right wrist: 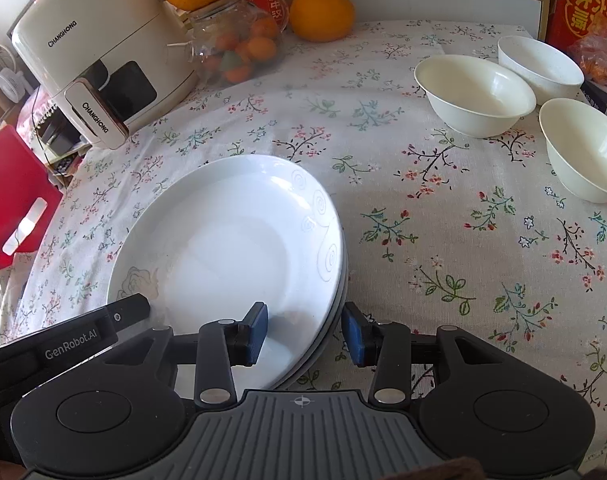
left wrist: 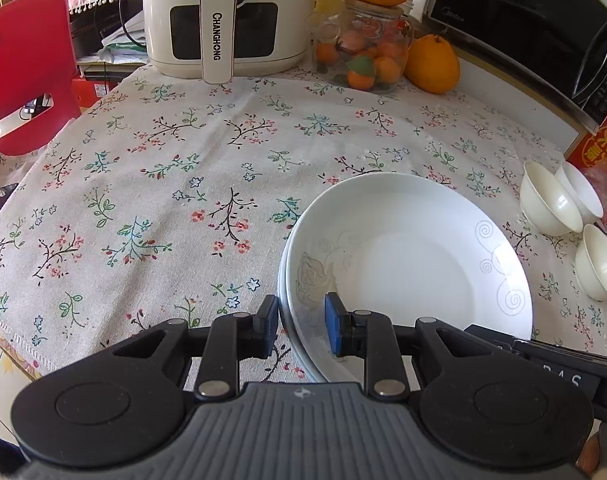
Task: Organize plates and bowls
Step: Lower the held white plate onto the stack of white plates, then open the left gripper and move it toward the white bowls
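The tabletop (left wrist: 151,184), under a floral cloth, carries a cream CHANGHONG air fryer (left wrist: 227,16) at the far edge, with a glass jar (left wrist: 363,52) of small oranges beside it and a large orange (left wrist: 433,64) next to that. Nearer lies a stack of white plates (left wrist: 415,248) with faint grey swirl and flower patterns; at least two rims show at its edge. Three cream bowls (right wrist: 475,94) stand upright in a close cluster well apart to the right of the stack.

The left hand-held gripper (left wrist: 301,326) points steeply down and straddles the stack's left rim, jaws narrow; whether the pads press the rim cannot be told. The right hand-held gripper (right wrist: 305,332) tilts down likewise at the stack's right rim, jaws parted clear of it.
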